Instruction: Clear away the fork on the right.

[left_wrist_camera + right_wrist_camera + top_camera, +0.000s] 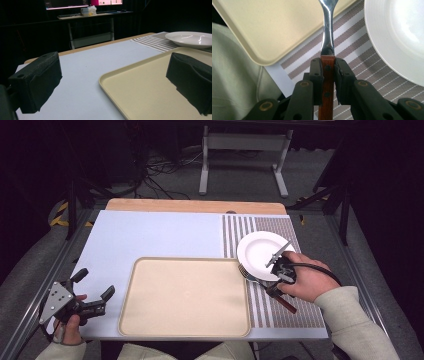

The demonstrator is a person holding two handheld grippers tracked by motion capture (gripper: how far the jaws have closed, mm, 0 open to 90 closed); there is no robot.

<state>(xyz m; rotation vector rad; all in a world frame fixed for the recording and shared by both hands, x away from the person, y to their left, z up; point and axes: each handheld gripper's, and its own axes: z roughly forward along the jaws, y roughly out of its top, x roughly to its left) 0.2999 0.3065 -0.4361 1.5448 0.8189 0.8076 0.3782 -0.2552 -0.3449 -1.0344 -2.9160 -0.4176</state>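
One piece of cutlery is getting handled here: a fork with a reddish-brown wooden handle and shiny steel neck (327, 37). The right gripper (328, 72) is clamping its two black jaws tight on the handle, right where the wood meets the metal, with two dark rivets showing on the wood between the jaws. In the high view the fork (281, 299) is sitting over the striped placemat near the table's right edge, handle end pointing toward the near right corner and tines reaching toward the plate; I can't tell if the tines are touching anything.

One round white glossy plate (262, 254) is resting on the brown-and-white striped woven placemat (300, 312), toward the mat's far half. One cream plastic tray with rounded corners and a raised rim (184, 262) is lying at the middle of the table's near edge, just beside the placemat. Both are sitting on a pale blue-grey tabletop (150, 237) with a wooden strip along its far edge.

Over at the near left corner, the left gripper (94, 287) is hanging with its jaws spread wide apart, gripping nothing. Its padded black fingers (37, 81) are looking matte and slightly textured, one over the bare tabletop and the other over the tray's corner.
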